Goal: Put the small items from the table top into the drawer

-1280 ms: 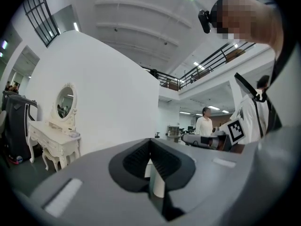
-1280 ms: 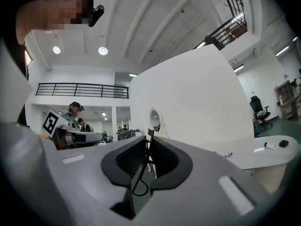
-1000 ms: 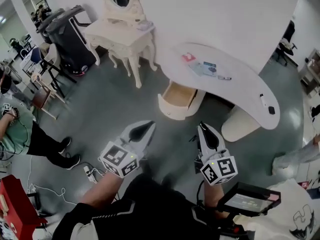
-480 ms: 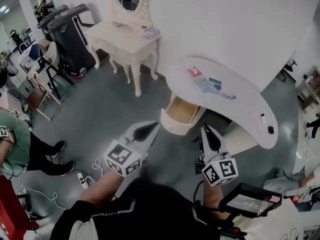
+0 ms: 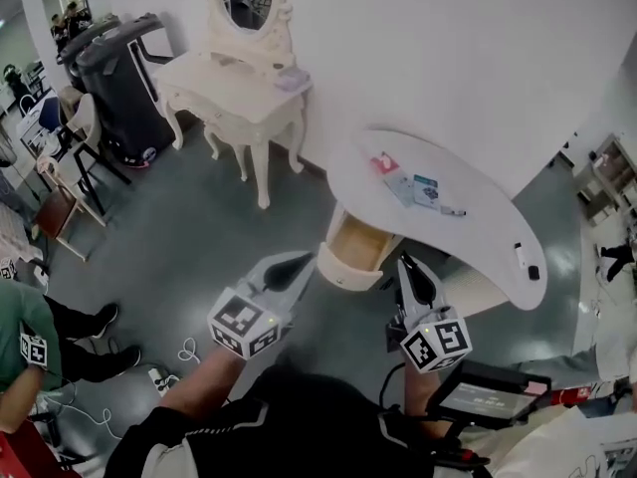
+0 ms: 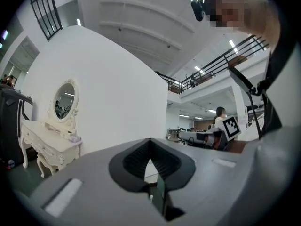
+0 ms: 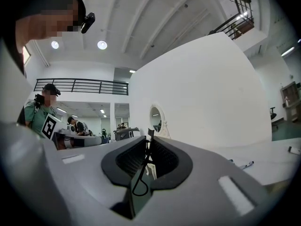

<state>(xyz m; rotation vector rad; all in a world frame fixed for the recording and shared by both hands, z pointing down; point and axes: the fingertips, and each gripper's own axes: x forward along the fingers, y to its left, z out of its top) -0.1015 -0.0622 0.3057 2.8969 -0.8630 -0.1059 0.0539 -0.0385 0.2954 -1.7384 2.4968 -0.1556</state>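
Small items [image 5: 413,187] are in neither grip: the jaws of my left gripper [image 5: 302,260] are pressed together on nothing, and so are those of my right gripper [image 5: 408,263]. An open pale wooden drawer [image 5: 360,247] sits at one o'clock from the left tips. Beyond it, at twelve o'clock, the items lie on the curved white table top [image 5: 488,192], well apart from both grippers.

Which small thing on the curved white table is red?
The red packet at the left end of the table in the head view; the others look grey, blue, white or black.
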